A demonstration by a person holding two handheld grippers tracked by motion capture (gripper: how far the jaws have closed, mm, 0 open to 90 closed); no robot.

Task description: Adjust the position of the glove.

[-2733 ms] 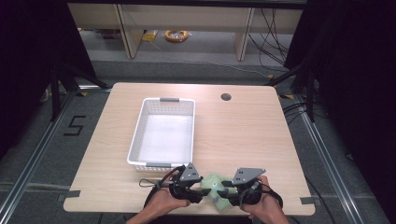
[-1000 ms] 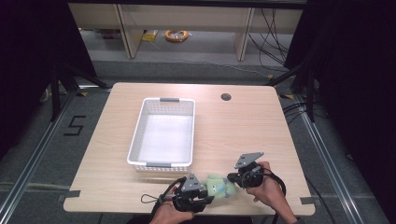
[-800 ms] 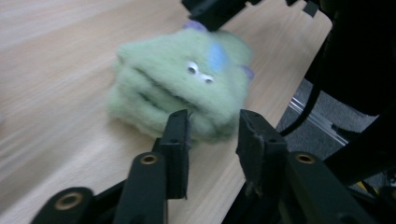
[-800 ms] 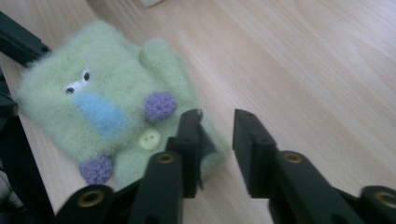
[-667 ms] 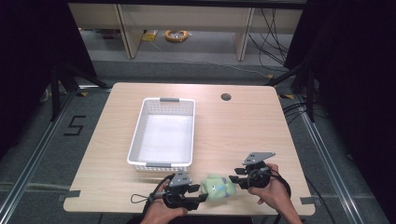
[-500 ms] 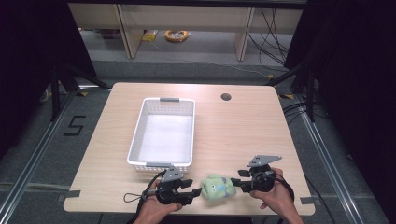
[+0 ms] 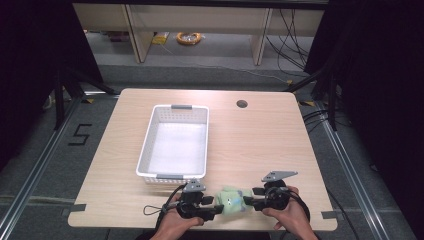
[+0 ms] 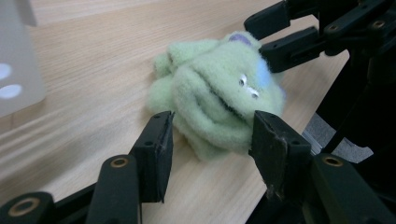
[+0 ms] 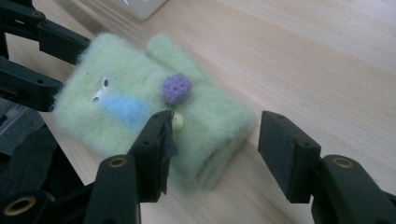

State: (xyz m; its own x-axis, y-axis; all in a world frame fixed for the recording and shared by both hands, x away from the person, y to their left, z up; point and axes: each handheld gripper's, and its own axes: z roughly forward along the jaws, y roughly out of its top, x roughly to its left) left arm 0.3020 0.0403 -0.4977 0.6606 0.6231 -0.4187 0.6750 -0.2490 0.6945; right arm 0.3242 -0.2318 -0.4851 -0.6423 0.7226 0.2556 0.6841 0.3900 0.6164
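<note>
Both tools released green plush toy (image 7: 231, 199); left tool (image 7: 216, 208) spread, right tool (image 7: 250, 201) spread, flanking it.

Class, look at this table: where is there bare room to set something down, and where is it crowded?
Free: right of the white basket, up to the cable hole, and the strip left of the basket. Crowded: the near edge, where both grippers flank the green plush toy.

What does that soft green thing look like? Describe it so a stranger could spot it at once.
Start at the white basket on the wooden table, then look toward the near edge. Between the left gripper and right gripper lies a fuzzy pale-green plush toy, the table's one soft thing, with blue and purple patches.
</note>
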